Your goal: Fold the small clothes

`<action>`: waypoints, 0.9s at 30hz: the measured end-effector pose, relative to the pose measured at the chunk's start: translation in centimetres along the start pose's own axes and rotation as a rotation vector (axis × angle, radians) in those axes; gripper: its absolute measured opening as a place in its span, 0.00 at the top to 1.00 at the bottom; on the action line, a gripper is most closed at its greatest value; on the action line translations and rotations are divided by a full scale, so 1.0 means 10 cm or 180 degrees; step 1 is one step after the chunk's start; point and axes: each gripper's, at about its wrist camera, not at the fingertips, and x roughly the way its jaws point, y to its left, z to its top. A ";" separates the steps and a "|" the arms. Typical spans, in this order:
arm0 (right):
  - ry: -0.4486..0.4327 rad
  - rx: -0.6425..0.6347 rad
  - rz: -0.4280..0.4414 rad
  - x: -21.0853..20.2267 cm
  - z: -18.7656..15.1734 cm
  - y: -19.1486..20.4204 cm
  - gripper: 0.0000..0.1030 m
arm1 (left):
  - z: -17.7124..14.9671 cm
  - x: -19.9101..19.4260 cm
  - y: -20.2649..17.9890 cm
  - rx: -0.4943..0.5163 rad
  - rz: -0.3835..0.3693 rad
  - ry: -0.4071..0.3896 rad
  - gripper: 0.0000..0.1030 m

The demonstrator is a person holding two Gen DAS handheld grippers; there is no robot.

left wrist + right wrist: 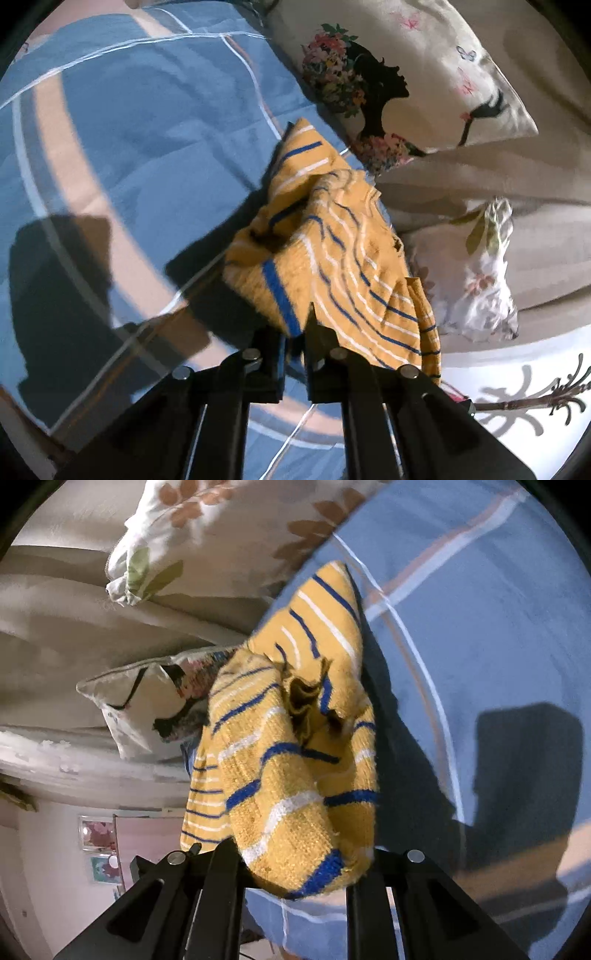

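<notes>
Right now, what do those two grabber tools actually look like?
Both the left gripper and right gripper are matte black, with flat angular fingers on slotted, strut-like arms. Round silver bolt heads sit at the joints. No cables, markings, hands or sleeves show.

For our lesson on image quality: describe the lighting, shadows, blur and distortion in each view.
Left wrist view: hard sunlight throws dark shadows on the blue sheet; the yellow cloth is slightly blurred; fisheye bends the sheet's stripes; the left gripper is dark. Right wrist view: a blocky shadow falls on the sheet; the cloth is sharp near the right gripper, while the pillow is soft.
</notes>
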 end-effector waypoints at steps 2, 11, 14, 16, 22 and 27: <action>0.0085 -0.0032 0.0021 -0.01 -0.11 -0.09 0.86 | -0.11 -0.09 0.08 0.0052 0.0087 -0.0035 0.93; -0.0363 -0.0586 -0.0531 -0.55 -0.16 0.05 0.57 | -0.24 -0.61 0.07 0.0555 0.0550 -0.0391 0.93; -0.0476 -0.1053 -0.0734 -0.65 -0.12 0.34 0.57 | -0.21 -0.59 -0.26 0.0977 0.0634 -0.0371 0.92; -0.0455 -0.1307 -0.0800 -0.57 -0.12 0.52 0.57 | -0.20 -0.45 -0.51 0.1210 0.0578 -0.0290 0.87; -0.0102 -0.1782 -0.0712 -0.12 -0.39 0.65 0.65 | -0.28 0.42 -1.46 0.1752 -0.0010 0.0354 0.78; -0.0128 -0.1827 -0.1025 0.16 -0.35 0.56 0.68 | -0.33 1.49 -2.03 0.1799 -0.0223 0.0980 0.69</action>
